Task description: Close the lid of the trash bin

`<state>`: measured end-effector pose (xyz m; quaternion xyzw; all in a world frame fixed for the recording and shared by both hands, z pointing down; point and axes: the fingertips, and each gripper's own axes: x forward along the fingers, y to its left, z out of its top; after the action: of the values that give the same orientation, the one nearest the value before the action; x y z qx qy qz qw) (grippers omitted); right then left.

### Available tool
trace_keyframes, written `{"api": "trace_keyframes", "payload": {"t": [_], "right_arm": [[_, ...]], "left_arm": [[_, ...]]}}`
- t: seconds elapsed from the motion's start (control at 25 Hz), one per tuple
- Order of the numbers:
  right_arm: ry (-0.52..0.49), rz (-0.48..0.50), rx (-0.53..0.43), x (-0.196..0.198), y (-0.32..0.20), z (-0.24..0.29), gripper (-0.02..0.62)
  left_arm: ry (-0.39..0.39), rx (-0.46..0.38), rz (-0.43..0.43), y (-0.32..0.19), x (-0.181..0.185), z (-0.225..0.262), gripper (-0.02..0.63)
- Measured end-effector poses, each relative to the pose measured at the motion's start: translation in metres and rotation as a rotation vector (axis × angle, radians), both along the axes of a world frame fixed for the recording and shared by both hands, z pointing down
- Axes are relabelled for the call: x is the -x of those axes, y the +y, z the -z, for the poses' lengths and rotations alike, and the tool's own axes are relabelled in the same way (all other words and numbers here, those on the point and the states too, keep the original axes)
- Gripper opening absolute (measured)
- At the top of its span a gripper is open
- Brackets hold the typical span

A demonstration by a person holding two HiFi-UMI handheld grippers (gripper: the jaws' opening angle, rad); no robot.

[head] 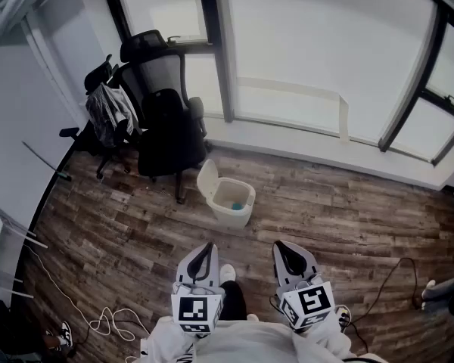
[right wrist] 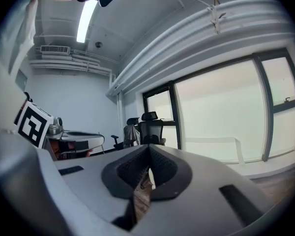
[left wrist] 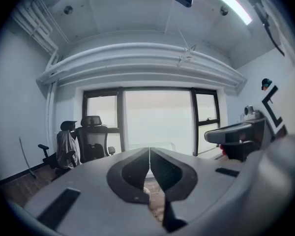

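Task not begun: trash bin (head: 240, 216), frame centre, lid (head: 207, 180) standing open over possibly bluish contents (head: 235, 203); left tool (head: 204, 254) and right tool (head: 286, 254), both clenched empty, lower frame, well apart from it.

One white plastic trash bin (head: 228, 200) is standing open. Two black office chairs (head: 166, 131) are sitting nearby. Two grey grippers, the left gripper (head: 206, 248) and the right gripper (head: 282, 246), are pointing ahead.
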<state>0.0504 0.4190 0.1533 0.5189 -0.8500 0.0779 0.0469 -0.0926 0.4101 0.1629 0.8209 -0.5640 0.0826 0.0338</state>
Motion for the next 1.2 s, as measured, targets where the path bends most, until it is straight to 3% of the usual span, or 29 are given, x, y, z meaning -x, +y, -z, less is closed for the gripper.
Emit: {"api": "trace_keyframes", "payload": {"t": [0.68,1.0,1.2], "right_arm": [[0.048,-0.001,0.08,0.078,-0.221,-0.014,0.025],[0.01,-0.079,0.06,0.095,-0.281,-0.01,0.025],[0.008,-0.067,0.079,0.078,-0.307,-0.018,0.025]], "left_arm": [[0.018,0.012,-0.011,-0.235,0.077,-0.012,0.009],[-0.006,0.006,-0.052,-0.301,0.1,-0.017,0.009],[-0.014,0.047,-0.037,-0.318,0.09,-0.034,0.009]]}}
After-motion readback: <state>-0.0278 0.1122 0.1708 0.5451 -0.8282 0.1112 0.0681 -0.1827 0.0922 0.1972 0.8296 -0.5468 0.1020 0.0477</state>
